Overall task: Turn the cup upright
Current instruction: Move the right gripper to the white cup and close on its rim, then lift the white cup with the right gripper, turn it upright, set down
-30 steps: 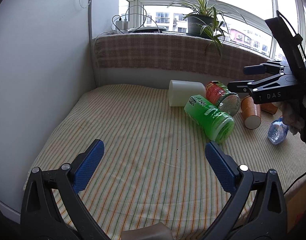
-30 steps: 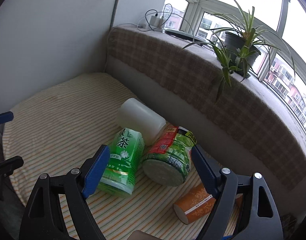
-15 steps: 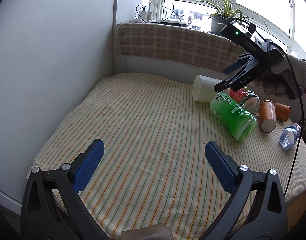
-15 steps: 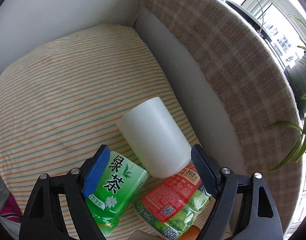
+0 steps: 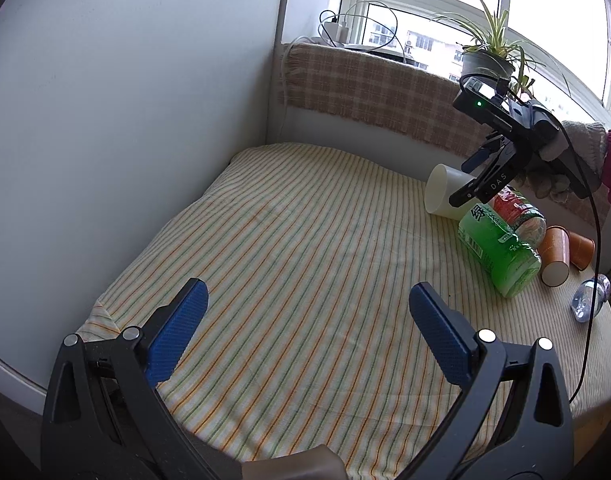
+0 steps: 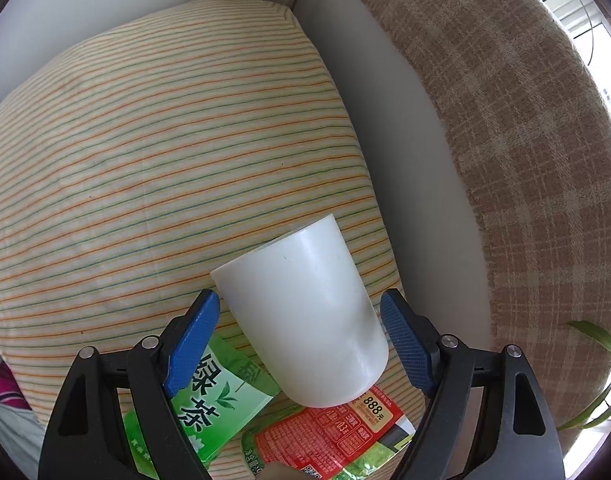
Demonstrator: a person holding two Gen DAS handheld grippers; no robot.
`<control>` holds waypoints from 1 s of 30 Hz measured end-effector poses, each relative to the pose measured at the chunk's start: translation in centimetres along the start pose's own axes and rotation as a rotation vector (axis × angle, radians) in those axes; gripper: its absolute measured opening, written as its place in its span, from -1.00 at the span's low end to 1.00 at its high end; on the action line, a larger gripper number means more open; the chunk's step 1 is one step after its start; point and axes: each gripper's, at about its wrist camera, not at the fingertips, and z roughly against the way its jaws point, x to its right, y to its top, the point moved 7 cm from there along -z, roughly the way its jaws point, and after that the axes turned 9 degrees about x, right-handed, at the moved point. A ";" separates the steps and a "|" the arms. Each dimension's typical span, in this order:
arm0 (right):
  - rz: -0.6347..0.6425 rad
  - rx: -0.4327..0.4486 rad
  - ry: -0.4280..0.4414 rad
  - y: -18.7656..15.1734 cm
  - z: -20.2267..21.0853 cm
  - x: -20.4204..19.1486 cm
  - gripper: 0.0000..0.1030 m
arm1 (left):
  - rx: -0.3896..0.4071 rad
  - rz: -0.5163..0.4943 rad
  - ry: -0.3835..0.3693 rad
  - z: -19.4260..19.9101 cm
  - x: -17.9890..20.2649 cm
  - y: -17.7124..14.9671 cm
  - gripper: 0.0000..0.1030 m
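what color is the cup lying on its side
White; the cup shows best in the right wrist view.

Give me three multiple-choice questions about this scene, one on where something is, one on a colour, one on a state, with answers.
1. Where is the white cup?
A. between the right gripper's fingers
B. on the windowsill
C. inside the left gripper

2. What colour are the gripper pads?
A. red
B. blue
C. yellow

3. How is the white cup positioned?
A. upright
B. lying on its side
C. stacked on another cup

Answers: 1 A, the fingers flank it, not yet touching. 2 B, both pads are blue. 3 B, its mouth faces sideways.
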 end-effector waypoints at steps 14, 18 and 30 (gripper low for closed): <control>0.017 -0.072 -0.018 -0.3 -4.4 1.2 0.49 | -0.007 0.027 0.032 0.0 -1.7 -0.1 0.99; 0.010 -0.068 -0.022 -0.5 -5.0 1.9 0.46 | -0.006 0.029 0.038 0.0 -1.8 -0.1 0.99; -0.048 0.135 -0.094 0.2 0.7 1.3 0.42 | 0.014 -0.001 0.022 0.7 -0.5 0.3 0.99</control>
